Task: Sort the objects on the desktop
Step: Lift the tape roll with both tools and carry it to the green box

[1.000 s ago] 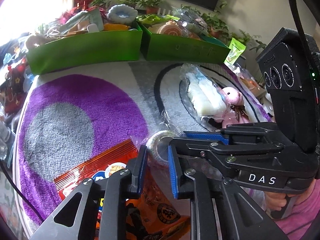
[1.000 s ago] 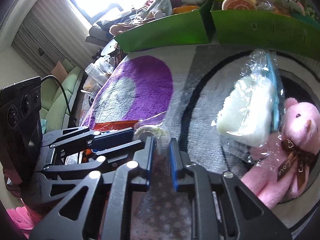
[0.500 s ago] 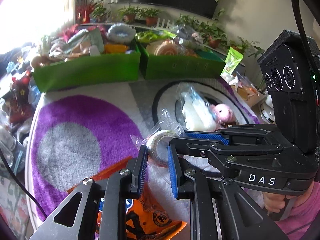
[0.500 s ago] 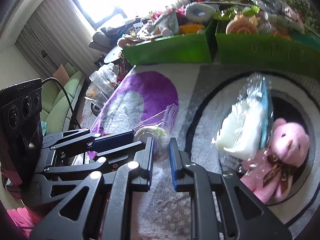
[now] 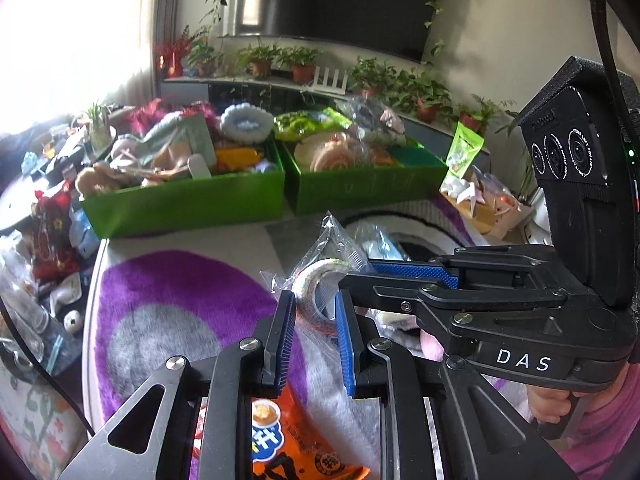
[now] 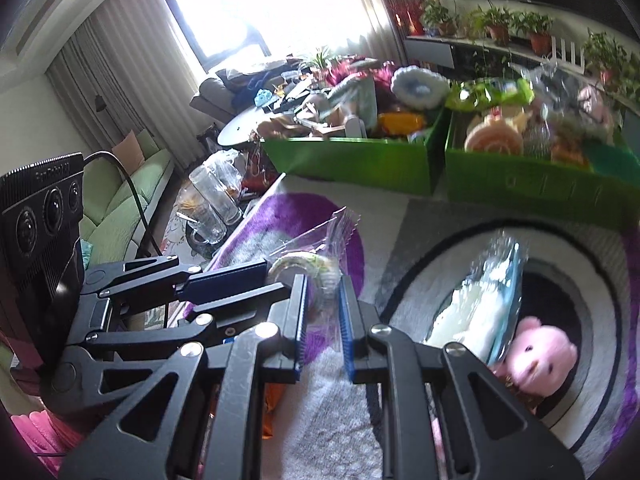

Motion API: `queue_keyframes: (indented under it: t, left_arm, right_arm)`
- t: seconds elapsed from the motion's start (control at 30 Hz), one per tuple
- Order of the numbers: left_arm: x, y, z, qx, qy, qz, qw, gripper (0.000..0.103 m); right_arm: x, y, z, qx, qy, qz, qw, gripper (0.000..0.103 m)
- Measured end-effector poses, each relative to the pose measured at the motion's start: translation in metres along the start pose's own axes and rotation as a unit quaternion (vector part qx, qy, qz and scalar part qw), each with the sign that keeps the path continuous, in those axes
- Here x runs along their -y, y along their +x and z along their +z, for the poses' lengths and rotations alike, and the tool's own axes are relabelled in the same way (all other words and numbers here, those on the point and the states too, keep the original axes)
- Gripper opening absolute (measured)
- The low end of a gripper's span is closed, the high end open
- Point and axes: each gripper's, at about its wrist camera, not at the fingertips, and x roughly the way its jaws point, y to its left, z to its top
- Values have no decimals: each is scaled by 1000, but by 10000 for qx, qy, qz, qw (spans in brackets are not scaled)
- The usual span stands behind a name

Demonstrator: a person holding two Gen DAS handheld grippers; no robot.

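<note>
A roll of tape in a clear crinkly wrapper (image 5: 320,276) hangs in the air above the purple and grey rug (image 5: 160,300). My left gripper (image 5: 315,320) is shut on the roll, its blue pads on either side. From the right comes my right gripper (image 6: 323,304), shut on the same wrapper (image 6: 298,266) just beside the roll. Each gripper shows in the other's view, close alongside. Two green boxes (image 5: 192,204) (image 5: 368,192), heaped with toys and packets, stand at the far edge of the rug.
An orange snack packet (image 5: 288,440) lies on the rug under my left gripper. A pink plush bear (image 6: 540,356) and a white item in a clear bag (image 6: 476,320) lie to the right. Glass jars (image 6: 212,204) and clutter sit beyond the rug's left edge.
Both grippers have risen together with the wrapped tape roll, which has left the rug. The rug, the snack packet and the bear now sit lower and farther off.
</note>
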Motion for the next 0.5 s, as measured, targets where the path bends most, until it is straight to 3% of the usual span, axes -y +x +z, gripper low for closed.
queue_keyframes:
  t: [0.5]
  left_arm:
    - [-9, 7, 30, 164, 50, 52, 9998, 18]
  right_arm:
    - [6, 3, 30, 184, -100, -38, 9998, 17]
